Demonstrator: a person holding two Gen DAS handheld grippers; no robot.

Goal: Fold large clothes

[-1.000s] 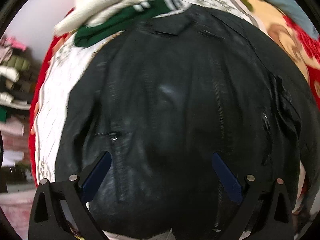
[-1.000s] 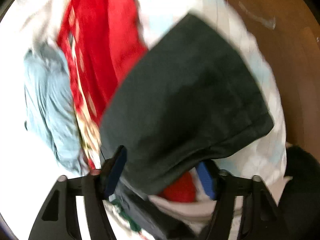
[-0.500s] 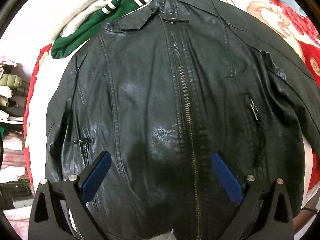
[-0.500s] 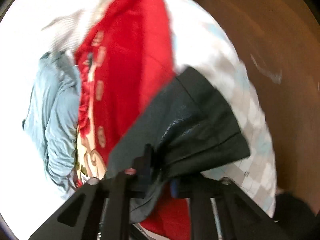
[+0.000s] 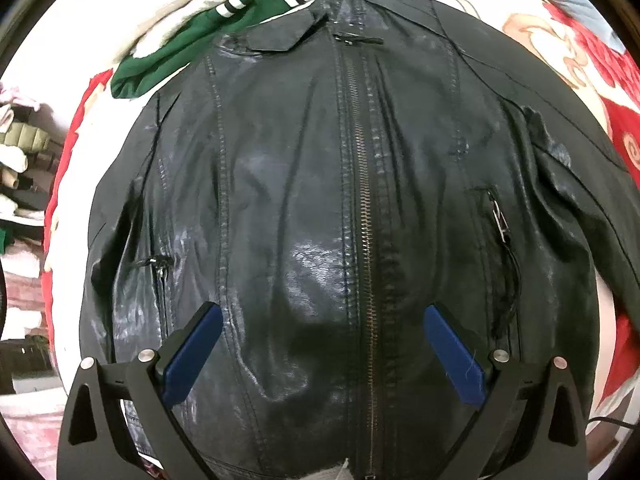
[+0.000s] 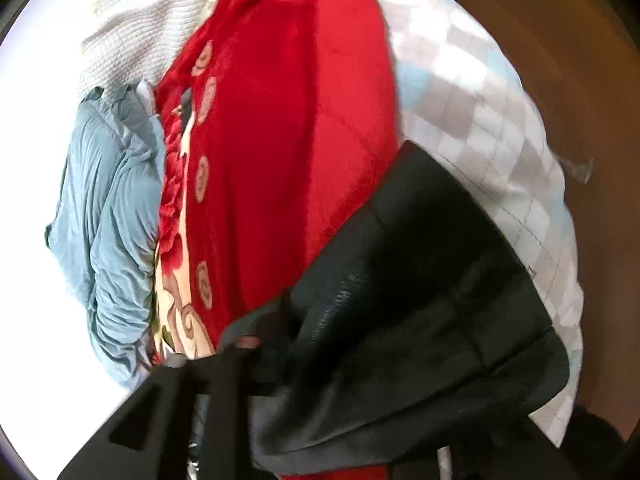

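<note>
A black leather jacket [image 5: 304, 184] lies front up on the bed, zipped, collar at the far end. My left gripper [image 5: 322, 340] hovers open over its lower front, blue pads on either side of the zipper, holding nothing. My right gripper [image 6: 276, 340] is shut on the jacket's sleeve [image 6: 420, 320] near the cuff and holds it lifted over the red blanket [image 6: 288, 128]. The right fingers are blurred and partly hidden by the sleeve.
A green and white garment [image 5: 192, 40] lies beyond the collar. A light blue garment [image 6: 108, 216] lies at the left of the right wrist view, a checkered pillow [image 6: 480, 120] at the right, brown floor [image 6: 560, 40] beyond. Stacked clothes [image 5: 20, 152] sit at the far left.
My right gripper closed on the sleeve and swung it over with a tilt. My left gripper drew back slightly, still open over the jacket front.
</note>
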